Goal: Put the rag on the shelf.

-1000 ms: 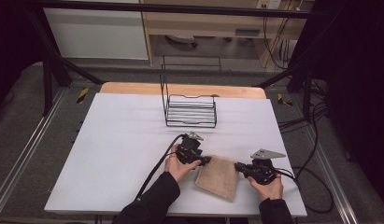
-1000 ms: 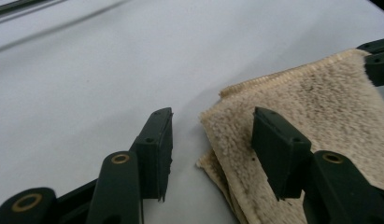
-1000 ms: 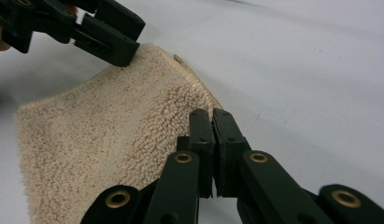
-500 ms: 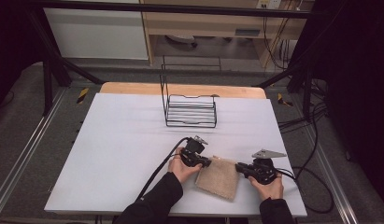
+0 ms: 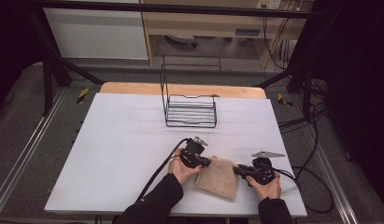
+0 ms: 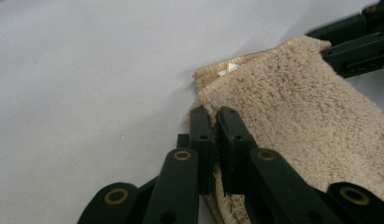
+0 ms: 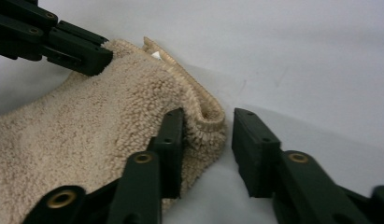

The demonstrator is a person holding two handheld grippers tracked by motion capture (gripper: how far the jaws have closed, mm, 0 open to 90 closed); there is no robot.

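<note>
My left gripper [image 5: 209,162] is clamped on the left edge of the beige towel [image 5: 218,177]; its jaws have just been closing and now pinch the pile, the towel's near part cut off below them in the left gripper view. The towel lies folded on the white table [image 5: 124,140], near its front edge, right of centre. My right gripper [image 5: 236,170] sits at the towel's right corner; its jaws stand apart around the rolled hem, one pad against the pile, the other clear of it. Wire rack [image 5: 189,105] stands well beyond, farther back.
</note>
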